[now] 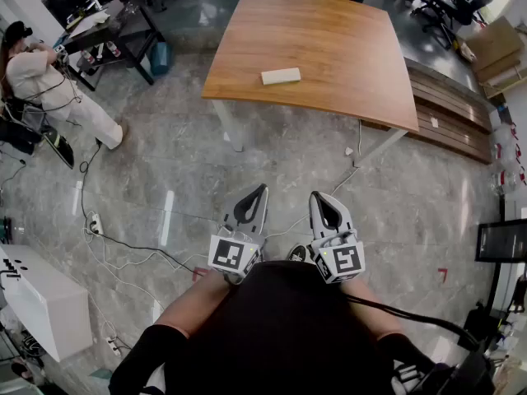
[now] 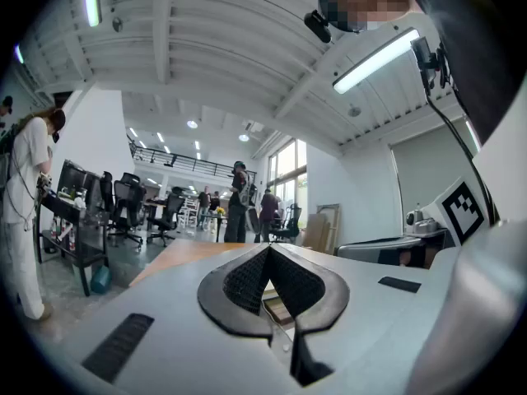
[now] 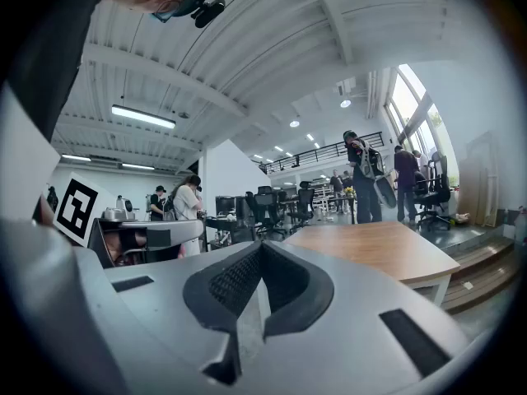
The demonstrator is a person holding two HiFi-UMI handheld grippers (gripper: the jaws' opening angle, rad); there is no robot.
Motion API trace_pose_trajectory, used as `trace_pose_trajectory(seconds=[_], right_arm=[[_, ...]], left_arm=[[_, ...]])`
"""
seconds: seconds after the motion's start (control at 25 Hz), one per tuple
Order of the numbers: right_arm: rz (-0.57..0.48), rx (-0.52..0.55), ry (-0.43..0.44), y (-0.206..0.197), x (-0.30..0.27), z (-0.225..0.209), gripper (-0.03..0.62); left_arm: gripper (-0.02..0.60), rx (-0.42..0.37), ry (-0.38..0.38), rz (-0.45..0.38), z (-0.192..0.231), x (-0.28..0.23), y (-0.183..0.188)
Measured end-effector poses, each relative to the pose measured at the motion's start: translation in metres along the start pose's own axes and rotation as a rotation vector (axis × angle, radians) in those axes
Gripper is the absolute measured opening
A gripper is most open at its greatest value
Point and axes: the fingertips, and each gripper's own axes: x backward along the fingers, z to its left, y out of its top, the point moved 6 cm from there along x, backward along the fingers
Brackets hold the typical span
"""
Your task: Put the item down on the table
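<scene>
A flat white rectangular item [image 1: 281, 76] lies on the wooden table [image 1: 329, 23], apart from both grippers. My left gripper [image 1: 263, 188] and right gripper [image 1: 316, 195] are held side by side close to my body, over the stone floor and short of the table's near edge. Both point toward the table. The left gripper [image 2: 268, 248] is shut, tips meeting, with nothing between them. The right gripper [image 3: 260, 246] is shut too and holds nothing. The table top [image 3: 370, 245] shows ahead in the right gripper view, and a strip of it [image 2: 177, 254] in the left gripper view.
A person in white [image 1: 49, 89] stands at the left by a dark desk [image 1: 111, 23] with monitors. Cables [image 1: 123, 249] and a white cabinet [image 1: 41, 299] are on the floor at left. Wooden steps [image 1: 449, 113], boxes [image 1: 498, 48] and office chairs [image 1: 449, 2] are at right.
</scene>
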Motion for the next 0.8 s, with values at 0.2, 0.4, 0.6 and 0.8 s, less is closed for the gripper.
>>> trace_pose_trajectory(seconds=[0.2, 0.4, 0.6, 0.8], right_arm=[[-0.027, 0.030, -0.018, 0.015, -0.002, -0.002, 0.014], [-0.020, 0.017, 0.004, 0.014, -0.004, 0.007, 0.014], [-0.009, 0.004, 0.007, 0.011, -0.007, 0.001, 0.014], [-0.004, -0.010, 0.021, 0.008, -0.009, -0.022, 0.014]], left_arm=[[0.005, -0.036, 0.007, -0.015, 0.000, -0.004, 0.009], [0.005, -0.027, 0.007, -0.003, -0.004, -0.007, 0.009], [0.005, -0.004, 0.025, 0.016, -0.003, -0.013, 0.004], [0.005, -0.003, 0.047, 0.028, -0.010, -0.027, -0.001]])
